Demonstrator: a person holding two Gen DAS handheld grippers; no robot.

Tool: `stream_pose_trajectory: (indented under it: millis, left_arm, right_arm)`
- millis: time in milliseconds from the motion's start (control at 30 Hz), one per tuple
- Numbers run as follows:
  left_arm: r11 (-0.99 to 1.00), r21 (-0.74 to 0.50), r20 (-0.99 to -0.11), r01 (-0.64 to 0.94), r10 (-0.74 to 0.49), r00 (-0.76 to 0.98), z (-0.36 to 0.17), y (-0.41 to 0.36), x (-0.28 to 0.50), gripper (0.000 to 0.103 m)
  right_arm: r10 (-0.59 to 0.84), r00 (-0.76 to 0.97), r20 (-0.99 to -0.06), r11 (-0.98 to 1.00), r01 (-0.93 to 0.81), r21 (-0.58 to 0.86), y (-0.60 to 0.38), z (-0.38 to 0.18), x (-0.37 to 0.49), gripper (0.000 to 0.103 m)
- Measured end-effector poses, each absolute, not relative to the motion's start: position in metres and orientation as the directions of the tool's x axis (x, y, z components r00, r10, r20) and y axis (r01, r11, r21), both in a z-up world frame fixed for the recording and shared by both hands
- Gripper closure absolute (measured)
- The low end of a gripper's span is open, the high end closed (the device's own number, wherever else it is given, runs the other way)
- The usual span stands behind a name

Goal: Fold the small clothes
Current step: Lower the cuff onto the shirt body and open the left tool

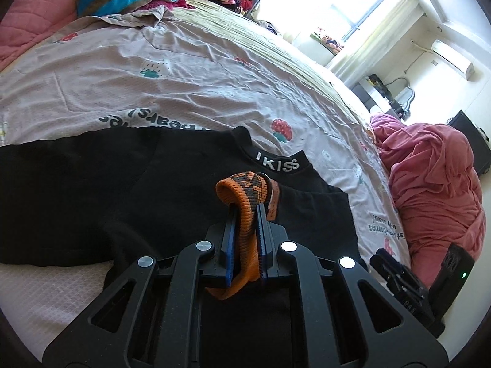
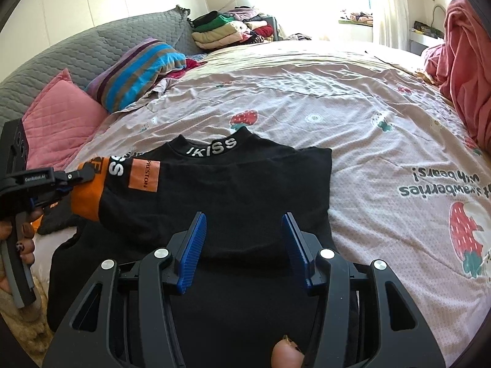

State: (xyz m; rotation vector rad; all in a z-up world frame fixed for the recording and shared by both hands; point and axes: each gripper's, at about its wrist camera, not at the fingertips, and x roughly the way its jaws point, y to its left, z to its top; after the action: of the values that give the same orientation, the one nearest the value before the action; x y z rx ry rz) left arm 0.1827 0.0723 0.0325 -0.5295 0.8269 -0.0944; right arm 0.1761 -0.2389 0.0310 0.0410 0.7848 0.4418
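Note:
A small black top [image 2: 245, 190] with white "IKISS" lettering on its collar [image 2: 213, 149] lies flat on the bed, collar away from me. Its left sleeve ends in an orange cuff [image 1: 245, 214]. My left gripper [image 1: 245, 211] is shut on that cuff, which bulges out above the blue pads. In the right wrist view the left gripper [image 2: 81, 176] holds the sleeve [image 2: 129, 174] lifted over the left side of the top. My right gripper [image 2: 244, 214] hovers open over the top's lower middle, nothing between its blue pads [image 2: 191, 251].
The pink strawberry-print bedspread [image 2: 353, 116] covers the bed. A pink cushion [image 2: 61, 122] and a striped pillow [image 2: 138, 70] lie at the far left, a pile of folded clothes [image 2: 230, 29] behind them. A heap of pink fabric [image 1: 435, 184] sits at the bed's right edge.

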Motion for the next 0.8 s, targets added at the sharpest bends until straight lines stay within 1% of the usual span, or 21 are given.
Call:
stream_pose_trajectory:
  millis: [167,367,600,700,800]
  left_arm:
    - [0.883,-0.447,-0.672,-0.140,-0.229,0.704,0.038,0.077,0.175,0.097]
    - [0.894,-0.430,-0.687,-0.126,-0.234,0.688,0.035,0.068,0.180,0.097]
    - [0.914,-0.385,-0.771,-0.129,-0.242,0.589,-0.007,0.049,0.191,0.097]
    - [0.915,-0.375,-0.789,-0.150,-0.230,0.570,-0.023,0.050,0.187,0.094]
    - [0.912,-0.378,-0.790,-0.158,-0.229,0.569,-0.030,0.054,0.182,0.094]
  right_arm:
    - [0.399,0.621,-0.674,0.906,-0.381,0.185,-0.232,0.031,0.179,0.053]
    - [0.398,0.613,-0.682,0.903,-0.392,0.175,-0.226,0.029,0.182,0.053]
    - [0.393,0.612,-0.687,0.902,-0.403,0.157,-0.218,0.030,0.186,0.053]
    - [0.391,0.609,-0.690,0.900,-0.409,0.149,-0.215,0.029,0.189,0.053]
    - [0.382,0.603,-0.701,0.901,-0.413,0.135,-0.211,0.025,0.194,0.053]
